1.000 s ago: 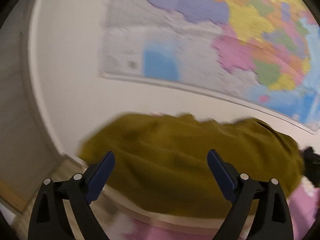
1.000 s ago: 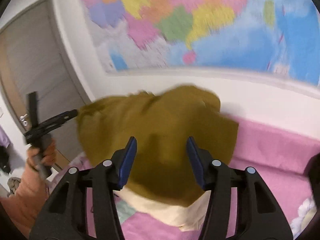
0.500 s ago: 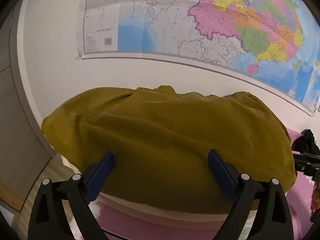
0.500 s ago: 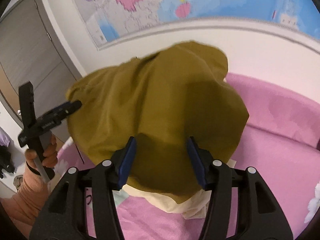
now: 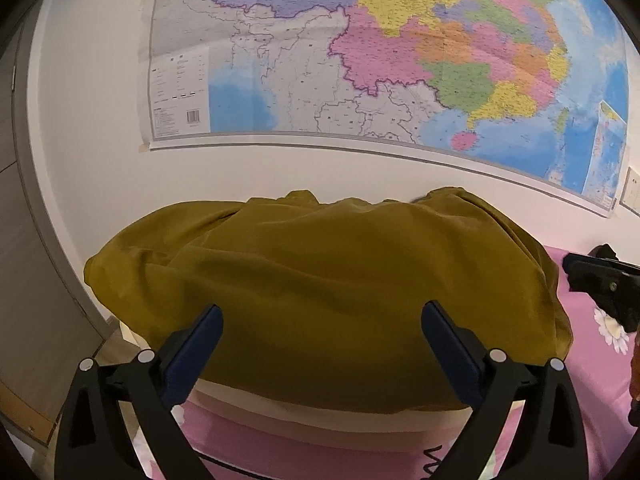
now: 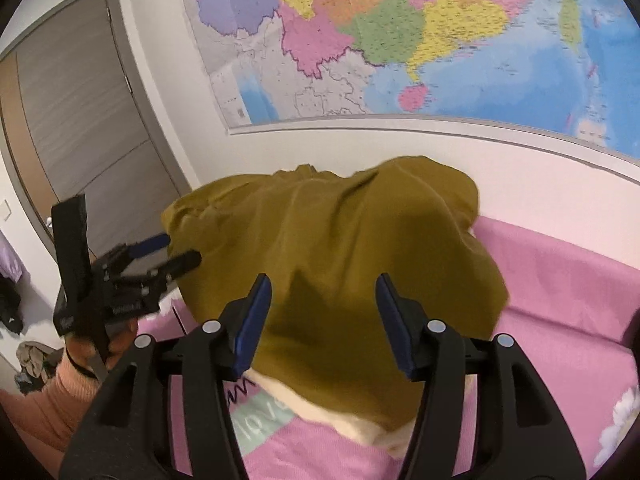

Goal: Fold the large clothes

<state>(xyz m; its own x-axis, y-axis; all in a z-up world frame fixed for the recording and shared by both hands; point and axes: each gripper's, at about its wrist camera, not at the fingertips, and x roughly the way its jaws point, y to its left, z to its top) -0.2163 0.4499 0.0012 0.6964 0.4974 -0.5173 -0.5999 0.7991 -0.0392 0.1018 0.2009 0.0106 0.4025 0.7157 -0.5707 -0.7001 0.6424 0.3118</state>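
Mustard-yellow garment (image 5: 328,296) is heaped on the pink bed (image 6: 560,300). Just before the garment, the left gripper (image 5: 320,332) jaws are opening with nothing gripped; the right gripper (image 6: 324,320) is held part-open, empty.

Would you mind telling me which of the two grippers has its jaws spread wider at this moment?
The left gripper: its jaws are opening and straddle most of the mustard garment, while the right gripper frames only a narrow strip.

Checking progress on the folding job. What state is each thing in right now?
Mustard-yellow cloth garment: heaped, unfolded, on cream pillow.
Left gripper: jaws opening, nothing between.
Right gripper: open, empty.
Grey wooden door: closed.
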